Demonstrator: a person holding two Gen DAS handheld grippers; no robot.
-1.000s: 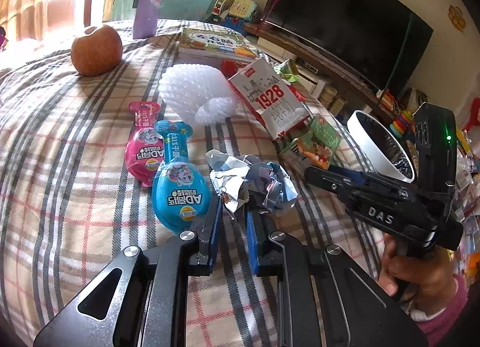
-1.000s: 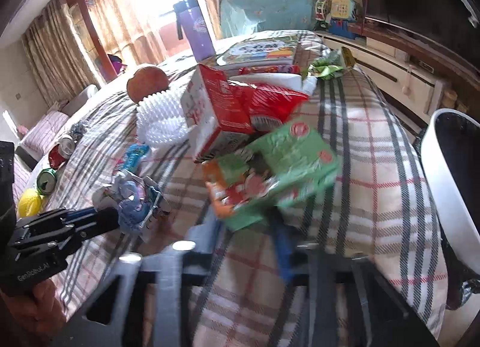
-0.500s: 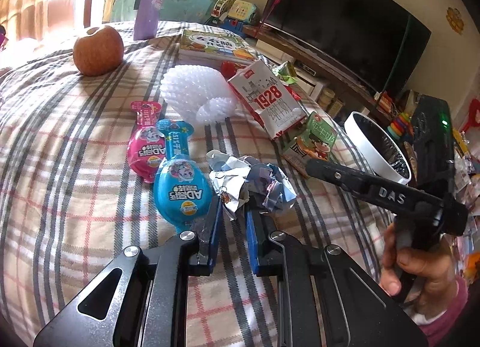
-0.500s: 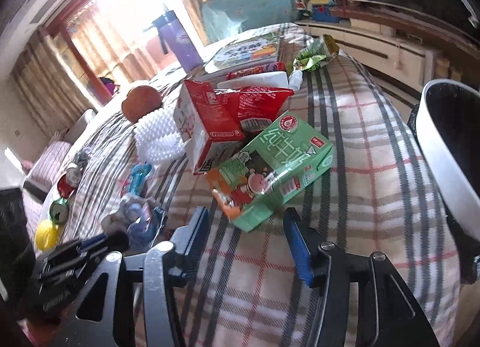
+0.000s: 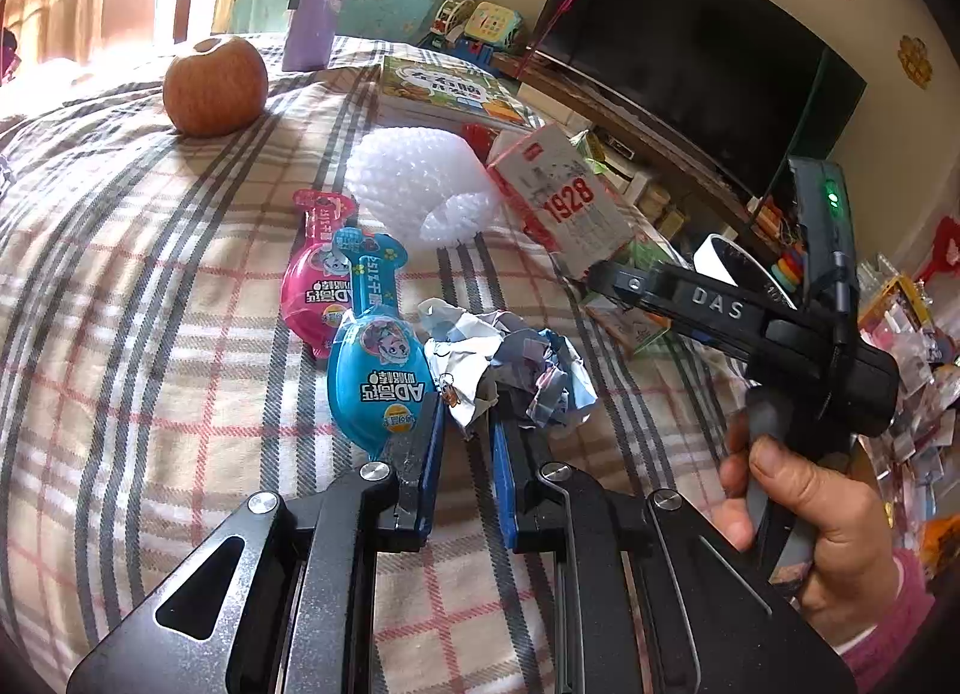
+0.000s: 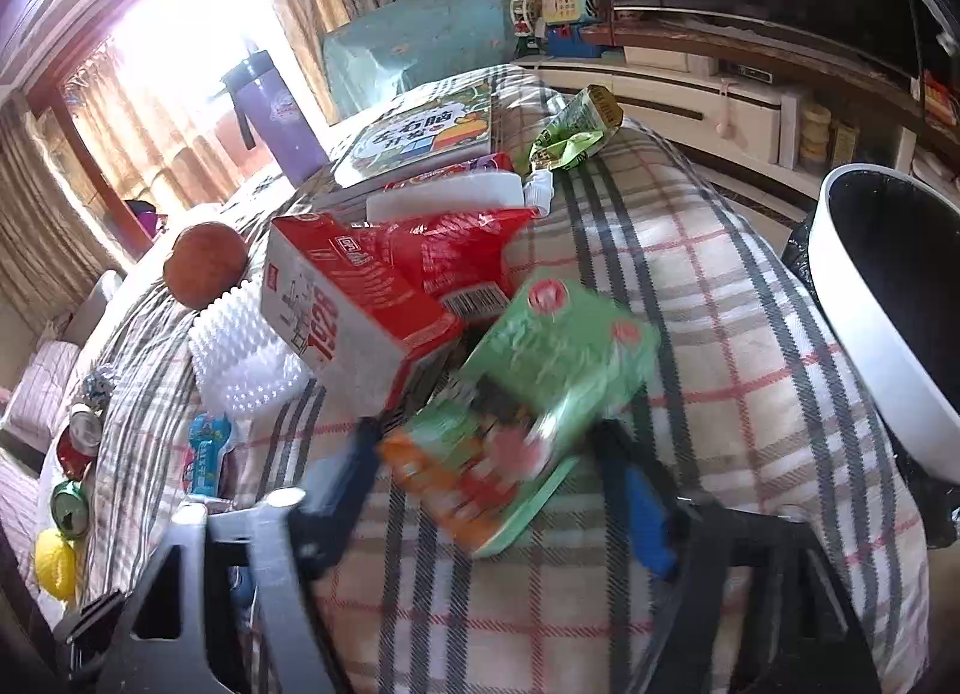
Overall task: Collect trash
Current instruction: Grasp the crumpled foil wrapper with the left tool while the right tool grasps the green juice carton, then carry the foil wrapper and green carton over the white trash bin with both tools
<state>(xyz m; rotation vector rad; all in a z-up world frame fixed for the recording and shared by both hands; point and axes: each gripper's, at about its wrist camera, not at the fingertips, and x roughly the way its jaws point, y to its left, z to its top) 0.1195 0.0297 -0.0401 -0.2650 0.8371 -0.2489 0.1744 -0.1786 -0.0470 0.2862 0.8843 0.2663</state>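
Your plaid blanket (image 5: 150, 346) carries an apple (image 5: 215, 85), bottle (image 5: 315, 4), book (image 5: 447, 88), two cartons (image 6: 558, 370), crumpled wrapper (image 5: 510, 364).

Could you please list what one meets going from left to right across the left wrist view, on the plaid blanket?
Apple → pink packet → blue packet → crumpled wrapper → red-and-white 1928 carton → right gripper.

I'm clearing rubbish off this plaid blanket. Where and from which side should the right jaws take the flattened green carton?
Grip the flattened green carton across its two long edges at its near, orange-printed end, coming from the camera side. It lies flat and angled toward the right gripper, whose open jaws, just widened, already straddle that end; the red-and-white carton crowds its far corner.
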